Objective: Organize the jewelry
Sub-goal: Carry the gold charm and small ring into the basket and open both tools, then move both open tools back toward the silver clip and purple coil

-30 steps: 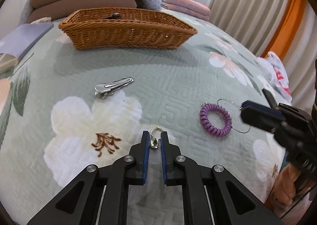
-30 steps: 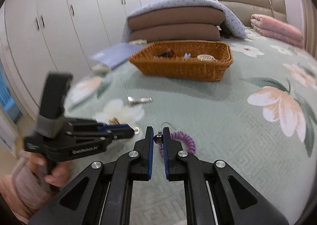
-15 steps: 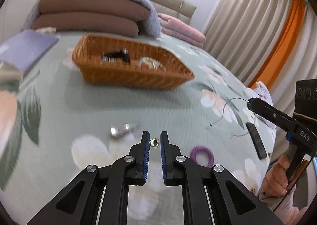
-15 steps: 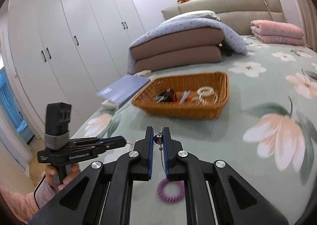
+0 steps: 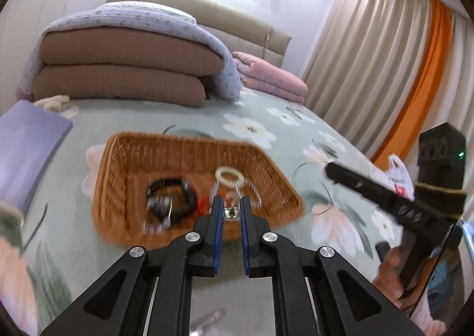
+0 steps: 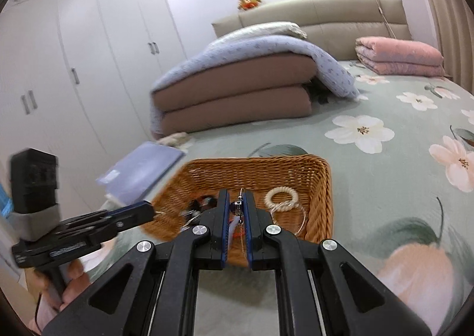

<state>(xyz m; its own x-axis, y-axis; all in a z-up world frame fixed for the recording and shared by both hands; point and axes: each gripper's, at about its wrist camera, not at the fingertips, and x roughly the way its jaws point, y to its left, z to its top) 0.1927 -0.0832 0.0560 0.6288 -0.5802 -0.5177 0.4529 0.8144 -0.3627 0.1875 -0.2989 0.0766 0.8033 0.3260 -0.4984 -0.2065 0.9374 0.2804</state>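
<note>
My left gripper [image 5: 231,210] is shut on a small silver earring [image 5: 232,213] and holds it in the air over the near edge of the wicker basket [image 5: 124,155]. My right gripper [image 6: 238,205] is shut on a thin wire hoop earring [image 6: 238,203], also raised in front of the basket [image 6: 320,182]. The basket holds a cream coil hair tie [image 5: 230,176], a black band [image 5: 173,197] and other small pieces. The right gripper [image 5: 328,168] shows at the right of the left wrist view, with the wire hoop [image 5: 305,167] hanging at its tip.
The basket sits on a green floral quilt [image 6: 385,176]. Folded brown and lavender bedding [image 5: 118,69] and pink blankets [image 6: 400,54] lie behind it. A lavender book [image 5: 26,143] lies to the left. A silver hair clip [image 5: 207,319] lies on the quilt below my left gripper.
Both grippers have lifted off the quilt with their earrings and moved forward to the basket. The purple coil tie and the hair clip have dropped out of the forward view.
</note>
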